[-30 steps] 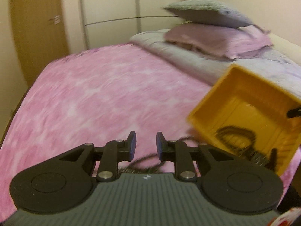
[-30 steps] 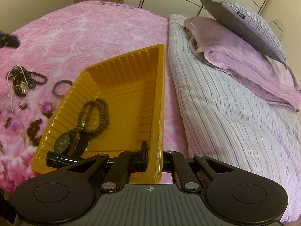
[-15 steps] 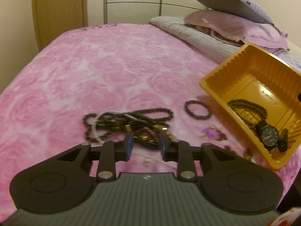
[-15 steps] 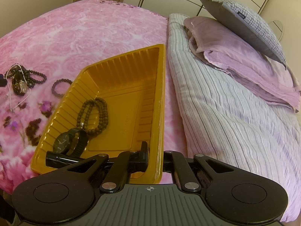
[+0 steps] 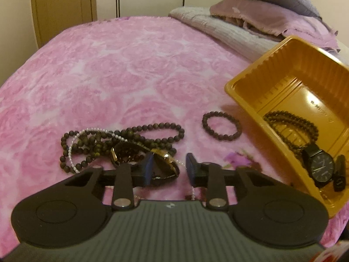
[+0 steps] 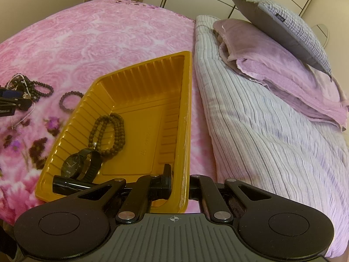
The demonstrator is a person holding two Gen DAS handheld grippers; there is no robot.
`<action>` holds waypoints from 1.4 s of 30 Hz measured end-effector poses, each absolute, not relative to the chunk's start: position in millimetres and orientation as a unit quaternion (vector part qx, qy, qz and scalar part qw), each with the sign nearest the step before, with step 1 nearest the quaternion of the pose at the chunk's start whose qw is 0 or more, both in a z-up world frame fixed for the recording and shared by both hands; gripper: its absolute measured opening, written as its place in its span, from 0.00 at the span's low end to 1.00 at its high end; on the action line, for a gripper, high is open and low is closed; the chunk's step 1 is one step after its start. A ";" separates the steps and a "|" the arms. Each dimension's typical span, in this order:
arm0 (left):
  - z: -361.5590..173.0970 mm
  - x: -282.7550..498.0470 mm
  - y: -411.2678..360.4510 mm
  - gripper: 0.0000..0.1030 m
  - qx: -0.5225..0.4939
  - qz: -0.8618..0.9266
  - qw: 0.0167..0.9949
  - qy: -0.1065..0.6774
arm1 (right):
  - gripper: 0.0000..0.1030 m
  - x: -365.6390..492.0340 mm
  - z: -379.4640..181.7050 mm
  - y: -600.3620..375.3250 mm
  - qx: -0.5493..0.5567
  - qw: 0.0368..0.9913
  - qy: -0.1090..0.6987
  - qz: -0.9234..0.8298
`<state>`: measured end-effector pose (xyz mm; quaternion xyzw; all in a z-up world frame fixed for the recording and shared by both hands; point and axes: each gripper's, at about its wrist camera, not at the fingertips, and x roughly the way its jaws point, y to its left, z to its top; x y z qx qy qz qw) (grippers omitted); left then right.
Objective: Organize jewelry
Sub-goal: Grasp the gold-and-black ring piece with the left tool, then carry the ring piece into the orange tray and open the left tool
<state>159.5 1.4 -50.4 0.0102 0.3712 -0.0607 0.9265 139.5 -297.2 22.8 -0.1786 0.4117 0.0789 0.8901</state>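
On the bed (image 5: 130, 65), yellow tray (image 6: 139, 83) is pinched at its rim by right tongs (image 6: 180, 184); bead bracelet (image 6: 109, 131) and watch (image 6: 73, 166) inside. Beside tray: tangled necklaces (image 5: 122, 144) and small bracelet (image 5: 221, 126), not yet sorted. Left tongs (image 5: 168, 168) gape over the tangle.

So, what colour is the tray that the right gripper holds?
The tray is orange-yellow, seen best in the right wrist view, with the right gripper clamped on its rim.

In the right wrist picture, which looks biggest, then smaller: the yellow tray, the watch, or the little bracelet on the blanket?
1. yellow tray
2. watch
3. little bracelet
The bracelet lies farther away, so the last two are unsure.
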 end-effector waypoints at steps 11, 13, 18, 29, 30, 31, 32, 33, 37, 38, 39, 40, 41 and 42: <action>-42.5 124.0 13.5 0.08 0.009 -0.080 0.927 0.365 | 0.06 139.7 22.5 -298.1 -0.177 0.891 0.410 0.079; -38.0 115.0 16.0 0.08 0.010 -0.081 0.929 0.360 | 0.06 139.6 22.4 -298.2 -0.176 0.891 0.410 0.079; -21.9 101.7 18.7 0.08 0.005 -0.087 0.934 0.346 | 0.06 139.4 22.6 -298.2 -0.177 0.891 0.410 0.079; 0.0 108.3 -29.7 0.08 -0.007 -0.169 0.929 0.329 | 0.06 138.6 22.5 -298.4 -0.175 0.891 0.411 0.079; -0.1 109.6 -37.0 0.08 -0.009 -0.180 0.927 0.329 | 0.06 138.3 22.5 -298.4 -0.174 0.891 0.411 0.079; 0.0 111.1 -43.8 0.08 -0.009 -0.190 0.925 0.329 | 0.06 138.0 22.4 -298.5 -0.174 0.892 0.411 0.079; 0.1 112.6 -52.0 0.08 -0.008 -0.200 0.923 0.330 | 0.06 138.1 22.4 -298.6 -0.174 0.892 0.410 0.079; 0.0 114.4 -59.6 0.08 -0.008 -0.210 0.920 0.330 | 0.06 138.0 22.2 -298.7 -0.174 0.892 0.410 0.079; -0.5 123.3 -87.5 0.08 -0.008 -0.246 0.911 0.330 | 0.06 138.2 22.4 -299.0 -0.174 0.892 0.411 0.080; -1.1 125.5 -94.5 0.08 -0.006 -0.255 0.909 0.330 | 0.06 138.2 22.4 -298.9 -0.174 0.892 0.410 0.080; -2.2 128.2 -100.5 0.08 -0.006 -0.261 0.907 0.331 | 0.06 138.3 22.4 -298.9 -0.175 0.892 0.410 0.080; -3.5 130.9 -105.6 0.08 -0.008 -0.268 0.904 0.333 | 0.06 138.3 22.4 -299.0 -0.174 0.892 0.410 0.080; -5.4 134.0 -111.1 0.08 -0.009 -0.275 0.901 0.336 | 0.06 138.8 22.5 -299.2 -0.174 0.892 0.410 0.080; -7.7 135.9 -115.3 0.08 -0.007 -0.278 0.899 0.338 | 0.06 138.5 22.2 -298.9 -0.174 0.892 0.411 0.079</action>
